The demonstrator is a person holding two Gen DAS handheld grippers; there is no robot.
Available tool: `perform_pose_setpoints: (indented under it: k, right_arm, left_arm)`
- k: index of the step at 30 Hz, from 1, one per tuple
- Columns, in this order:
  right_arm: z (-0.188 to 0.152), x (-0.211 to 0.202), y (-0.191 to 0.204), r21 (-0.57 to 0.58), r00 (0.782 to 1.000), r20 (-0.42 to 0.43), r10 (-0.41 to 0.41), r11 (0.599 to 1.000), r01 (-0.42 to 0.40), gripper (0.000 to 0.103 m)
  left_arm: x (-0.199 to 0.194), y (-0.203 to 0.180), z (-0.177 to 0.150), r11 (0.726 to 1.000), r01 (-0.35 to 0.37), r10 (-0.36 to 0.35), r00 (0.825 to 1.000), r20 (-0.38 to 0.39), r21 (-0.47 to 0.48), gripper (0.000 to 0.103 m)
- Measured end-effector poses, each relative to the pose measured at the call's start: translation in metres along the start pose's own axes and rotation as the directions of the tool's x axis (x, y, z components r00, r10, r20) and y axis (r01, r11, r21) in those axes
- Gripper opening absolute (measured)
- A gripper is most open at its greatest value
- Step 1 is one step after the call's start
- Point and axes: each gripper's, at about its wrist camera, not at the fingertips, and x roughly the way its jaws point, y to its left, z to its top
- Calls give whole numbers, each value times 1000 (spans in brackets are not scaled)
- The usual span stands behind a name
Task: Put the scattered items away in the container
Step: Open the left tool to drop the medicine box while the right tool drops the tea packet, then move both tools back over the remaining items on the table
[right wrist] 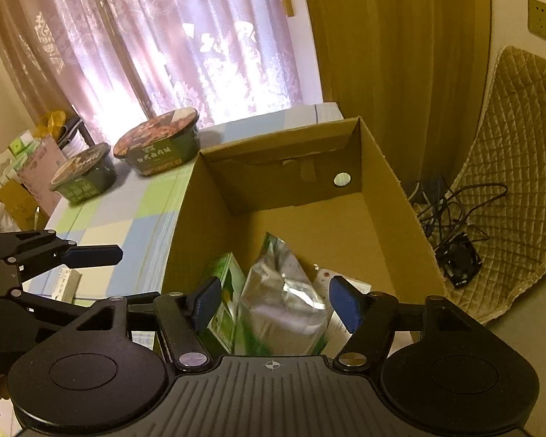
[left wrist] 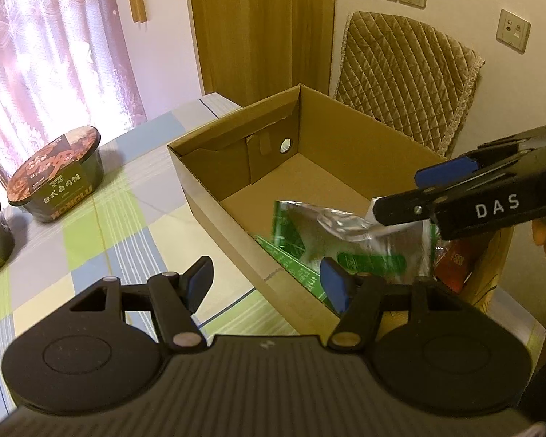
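Silver-green foil pouch (right wrist: 284, 291) sits inside the cardboard box (left wrist: 345, 134), near-end corner, propped up on a green carton (right wrist: 225, 284) w/ a red packet (left wrist: 457, 262) and a white packet (right wrist: 345, 284) beside it. Pouch looks light, crinkly, slick; prob. deforms when pinched, so best hold is the flat sealed edge at top, not the puffy middle.

Right gripper (right wrist: 273, 298) hangs over the box right above the pouch, jaws spread wide either side of it, nothing held; the blurred pouch sits loose betw. the pads, not touching as far as I can tell. Left gripper (left wrist: 265, 284) hovers just outside the box's near wall, jaws wide open, empty.

Left of the box, well apart on the checked tabletop (left wrist: 120, 211): two instant-rice bowls (right wrist: 160, 142) w/ film lids, not yet packed. Judgement: stiff rims, light-to-medium, rounded sides may slip; grip across the rim or lid lip. A small flat box (right wrist: 67, 284) lies on the tabletop near the box's near-left side.

Behind the box: quilted chair (left wrist: 407, 83), curtain (right wrist: 163, 36).
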Motion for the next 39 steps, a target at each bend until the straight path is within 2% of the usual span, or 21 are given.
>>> perform_pose_setpoints:
  k: [11,21,26,31,39]
  right_arm:
    - [-3,-10,5,-4,1000,4,-16,1000,16,72]
    - [-2,-37,21,-25,999,24,-33,999,33,72]
    - [-8,-54,39,-44,999,33,-33,998,34,72]
    - [-21,-69,61,-54,999,29,-24,998,26,72]
    - [-46,-82,104,-76,1000,6,7,997,-7,72]
  left_arm:
    - [-16,2,-2,1000,-9,9,1000,4,-2,61]
    - [-50,5,-17,999,-30,30,999,12,-31,64]
    - [-77,9,-31,997,-48,49,999,18,-67,72]
    - [-103,11,-52,992,-70,72,997,14,-106,84]
    - [-148,28,-104,971,-139,138,990,-19,-192,102]
